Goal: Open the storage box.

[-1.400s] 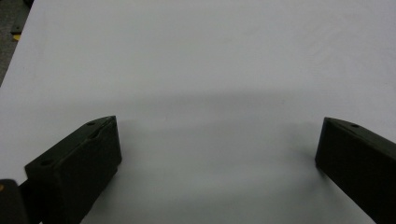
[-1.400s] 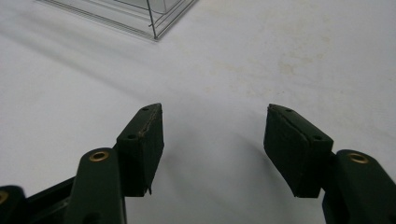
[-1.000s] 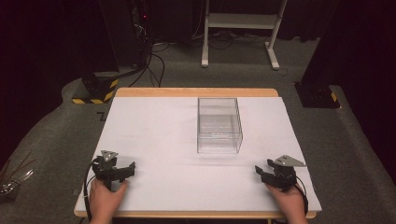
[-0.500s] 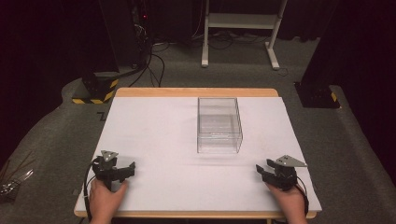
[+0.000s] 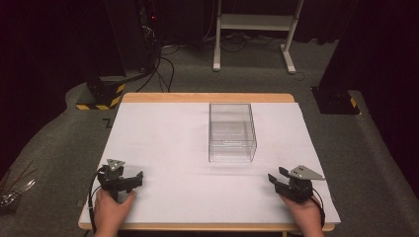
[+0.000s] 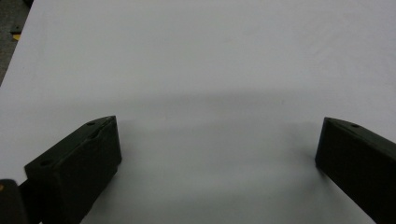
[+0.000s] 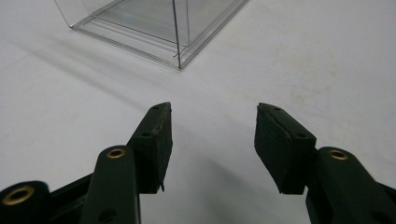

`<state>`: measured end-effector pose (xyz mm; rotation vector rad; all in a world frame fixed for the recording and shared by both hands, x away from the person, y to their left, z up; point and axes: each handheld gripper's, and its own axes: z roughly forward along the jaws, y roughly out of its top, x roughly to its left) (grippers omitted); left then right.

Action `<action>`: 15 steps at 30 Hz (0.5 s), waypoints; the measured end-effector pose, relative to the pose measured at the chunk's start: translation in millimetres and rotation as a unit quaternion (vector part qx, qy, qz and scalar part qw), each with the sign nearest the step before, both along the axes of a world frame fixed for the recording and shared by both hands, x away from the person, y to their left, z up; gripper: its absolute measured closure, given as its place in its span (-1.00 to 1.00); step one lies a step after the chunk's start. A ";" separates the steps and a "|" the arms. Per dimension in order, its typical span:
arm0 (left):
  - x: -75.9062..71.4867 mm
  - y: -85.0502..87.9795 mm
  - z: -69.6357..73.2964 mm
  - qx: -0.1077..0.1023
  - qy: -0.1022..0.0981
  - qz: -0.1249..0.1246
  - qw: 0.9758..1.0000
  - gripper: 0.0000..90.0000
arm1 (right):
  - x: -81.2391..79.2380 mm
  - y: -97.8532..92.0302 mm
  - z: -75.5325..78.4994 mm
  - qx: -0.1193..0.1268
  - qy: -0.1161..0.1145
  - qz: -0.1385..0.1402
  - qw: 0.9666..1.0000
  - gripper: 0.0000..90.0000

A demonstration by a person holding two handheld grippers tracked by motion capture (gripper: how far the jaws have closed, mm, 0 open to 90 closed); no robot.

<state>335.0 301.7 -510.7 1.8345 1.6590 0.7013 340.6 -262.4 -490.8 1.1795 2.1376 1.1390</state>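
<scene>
A clear, hard-walled plastic box (image 5: 232, 132), rectangular and open at the top, stands on the smooth white sheet covering the wooden-edged table (image 5: 163, 143), toward the far middle. In the right gripper view its thin transparent corner and base rim (image 7: 177, 46) lie just ahead of the jaws. The left gripper (image 5: 133, 178) rests at the near left corner, its matte black jaws spread wide over bare sheet, holding nothing. The right gripper (image 5: 274, 177) sits at the near right, jaws parted moderately, empty. Compared with half a second ago, both grippers and the box are in the same places.
</scene>
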 end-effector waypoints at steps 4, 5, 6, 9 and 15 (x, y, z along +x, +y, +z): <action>0.0 0.1 0.0 0.000 0.000 0.000 1.000 -0.99 | -0.6 4.4 2.3 0.004 -0.006 0.002 1.000 0.05; 0.0 0.1 0.1 0.000 0.000 0.000 1.000 -0.99 | -0.8 5.6 2.7 0.006 -0.006 0.001 1.000 0.05; 0.0 0.1 0.0 0.000 0.000 0.000 1.000 -0.99 | -0.8 6.5 2.7 0.006 -0.007 0.003 1.000 0.06; 0.0 0.1 0.0 -0.001 0.000 0.000 1.000 -0.99 | -1.6 10.1 2.6 0.006 -0.008 0.010 1.000 0.07; 0.0 0.2 0.1 -0.001 0.000 0.000 1.000 -0.99 | -4.1 17.3 4.6 0.010 -0.008 0.024 1.000 0.09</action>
